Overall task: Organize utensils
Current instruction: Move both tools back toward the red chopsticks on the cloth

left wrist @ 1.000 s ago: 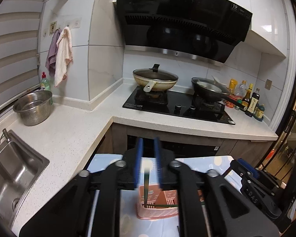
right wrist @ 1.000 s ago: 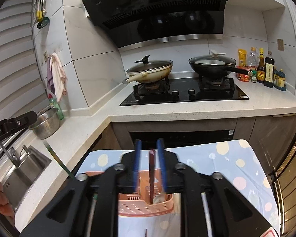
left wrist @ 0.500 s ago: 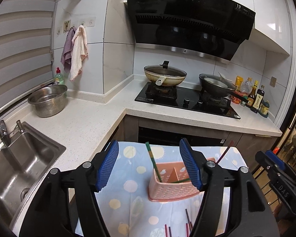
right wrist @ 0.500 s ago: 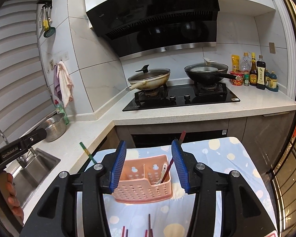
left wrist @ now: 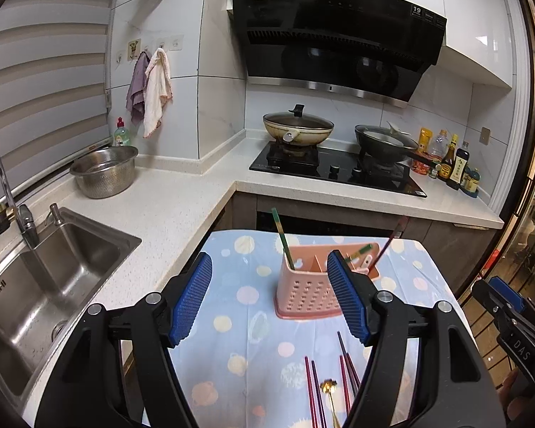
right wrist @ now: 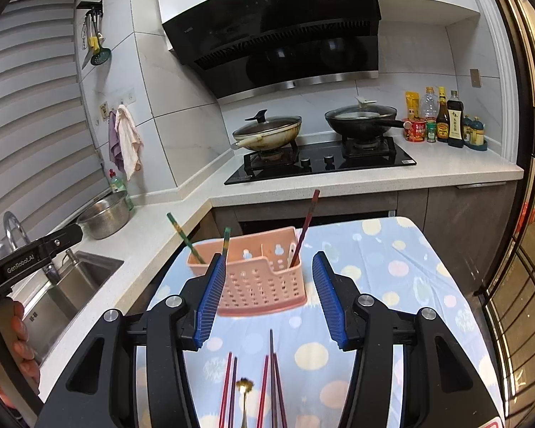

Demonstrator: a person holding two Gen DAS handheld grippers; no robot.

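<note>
Pink perforated utensil caddy [left wrist: 308,294], divided into compartments, stands near the middle of the desk [left wrist: 232,306], toward its far edge, on a blue cloth with pastel dots. Contents: green chopstick [left wrist: 283,239] leaning from the left compartment, a second green one [right wrist: 226,240] beside it, dark red chopstick [right wrist: 305,228] leaning from the right compartment next to a pale utensil handle. Still loose on the cloth at the near edge: several red and dark chopsticks [right wrist: 271,385] lying roughly parallel, and one gold spoon [right wrist: 244,388] among them. Left gripper [left wrist: 271,299]: jaws wide apart, nothing held, poised above the cloth in front of the caddy. Right gripper [right wrist: 267,299]: jaws likewise wide apart and empty, framing the caddy. Step in hand, by judgement: between placements, with the sorting partly done. Next move calls for lowering onto a loose chopstick or the spoon, pinching the thin shaft cleanly off the cloth, and standing it in a compartment.
</note>
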